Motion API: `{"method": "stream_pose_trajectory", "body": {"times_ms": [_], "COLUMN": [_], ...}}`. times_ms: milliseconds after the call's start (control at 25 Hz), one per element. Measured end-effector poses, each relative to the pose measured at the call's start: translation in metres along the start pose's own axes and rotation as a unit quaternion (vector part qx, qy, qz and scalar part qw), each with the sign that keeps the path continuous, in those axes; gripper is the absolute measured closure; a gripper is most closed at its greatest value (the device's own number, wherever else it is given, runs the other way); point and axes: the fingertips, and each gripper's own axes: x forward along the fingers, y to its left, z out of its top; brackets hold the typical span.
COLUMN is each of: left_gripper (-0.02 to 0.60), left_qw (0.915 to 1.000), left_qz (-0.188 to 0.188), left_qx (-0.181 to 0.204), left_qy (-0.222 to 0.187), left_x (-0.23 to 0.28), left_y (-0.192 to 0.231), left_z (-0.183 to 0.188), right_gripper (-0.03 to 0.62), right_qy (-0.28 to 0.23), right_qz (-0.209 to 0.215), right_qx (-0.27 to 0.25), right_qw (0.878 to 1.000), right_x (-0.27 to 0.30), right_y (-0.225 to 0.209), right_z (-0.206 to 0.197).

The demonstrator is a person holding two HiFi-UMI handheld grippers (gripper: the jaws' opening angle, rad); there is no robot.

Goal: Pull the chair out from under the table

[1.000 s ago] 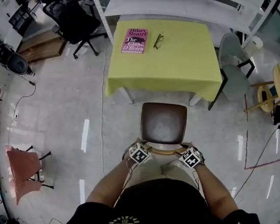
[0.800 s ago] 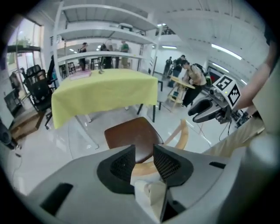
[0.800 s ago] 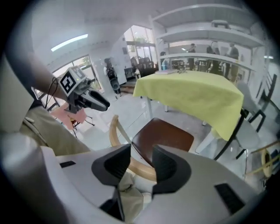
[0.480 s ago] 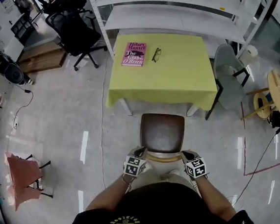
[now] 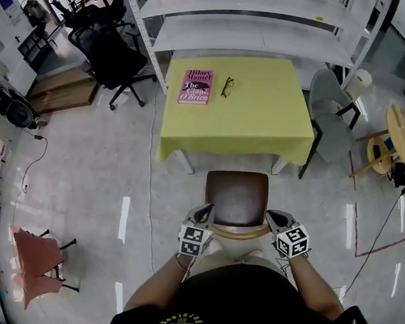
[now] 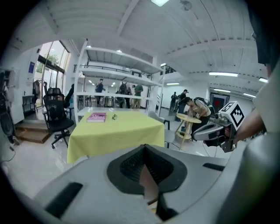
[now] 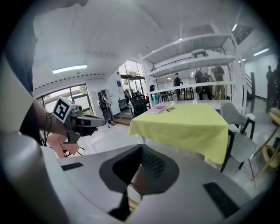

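From the head view, the chair (image 5: 237,193) stands on the floor just in front of the table (image 5: 256,127) with the yellow cloth. Its brown seat looks to be out from under the cloth, so the pulling seems about done. The left gripper (image 5: 202,214) and the right gripper (image 5: 273,218) sit at the two ends of the chair's curved wooden back rail (image 5: 242,230), one on each side. From up here I cannot tell if they touch it. A pink book (image 5: 196,85) and a pair of glasses (image 5: 227,85) lie on the table. In the left gripper view, the left gripper (image 6: 145,147) has its two jaws pressed together with nothing between them. Past them are the table (image 6: 118,131) and the right gripper (image 6: 214,130) in the air. A bit of brown shows low down and may be the chair. In the right gripper view, the right gripper (image 7: 141,147) is closed tight and empty too, and the left gripper (image 7: 83,121) hangs off to the side. I think the chair is stiff and a bit heavy, with a hard wood frame and a soft seat. It should not break. The floor looks smooth, so the legs should slide if it is pulled straight. The best place to grab is the wooden back rail, near both ends, so the chair does not twist.
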Motion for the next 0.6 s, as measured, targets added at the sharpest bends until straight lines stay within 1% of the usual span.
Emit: {"method": "stream_pose_trajectory", "body": {"times_ms": [160, 240, 320, 440, 520, 600], "left_gripper": [0.572, 0.572, 0.572, 0.572, 0.572, 0.572], "left_qw": [0.9985, 0.9969, 0.9956, 0.9943, 0.9949, 0.9952], "left_qz": [0.009, 0.011, 0.017, 0.027, 0.016, -0.003], "left_qx": [-0.015, -0.015, -0.013, -0.008, 0.004, 0.017], "left_qy": [-0.053, -0.076, -0.091, -0.103, -0.099, -0.097], "left_x": [-0.012, -0.020, -0.026, -0.033, -0.032, -0.031], "left_y": [0.003, 0.004, 0.009, 0.016, 0.015, 0.014], "left_z": [0.049, 0.073, 0.092, 0.112, 0.115, 0.117], "right_gripper": [0.583, 0.583, 0.583, 0.583, 0.583, 0.583], "right_qy": [-0.037, -0.053, -0.065, -0.082, -0.091, -0.098], "right_qz": [-0.003, -0.005, -0.010, -0.015, -0.017, -0.017], "right_qx": [-0.010, -0.012, -0.016, -0.020, -0.022, -0.022], "right_qw": [0.999, 0.999, 0.998, 0.996, 0.995, 0.995], "right_x": [-0.007, -0.012, -0.014, -0.016, -0.018, -0.017], "right_y": [-0.001, 0.000, 0.002, 0.005, 0.007, 0.010], "right_z": [0.040, 0.059, 0.076, 0.096, 0.105, 0.115]}}
